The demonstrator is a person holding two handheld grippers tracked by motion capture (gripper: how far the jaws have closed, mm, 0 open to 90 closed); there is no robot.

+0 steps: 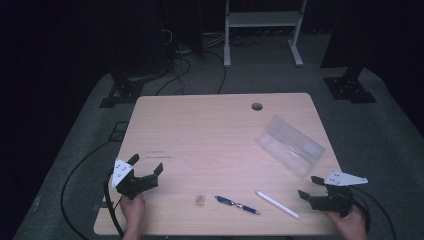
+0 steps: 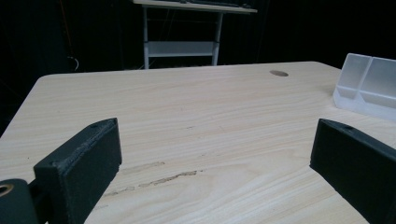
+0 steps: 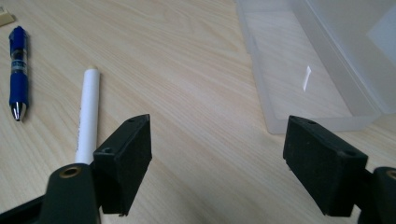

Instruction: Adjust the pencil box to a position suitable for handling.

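One blue pen (image 1: pixel 237 205), one white pen (image 1: pixel 278 204), one clear box (image 1: pixel 290 145), one small eraser (image 1: pixel 199 200).

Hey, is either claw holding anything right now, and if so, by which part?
Nothing is held. The left claw and the right claw both stand open over bare table, apart from the white pen.

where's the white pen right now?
High view: the white pen lies near the table's front edge, right of centre, between the blue pen and the open right gripper, apart from both.
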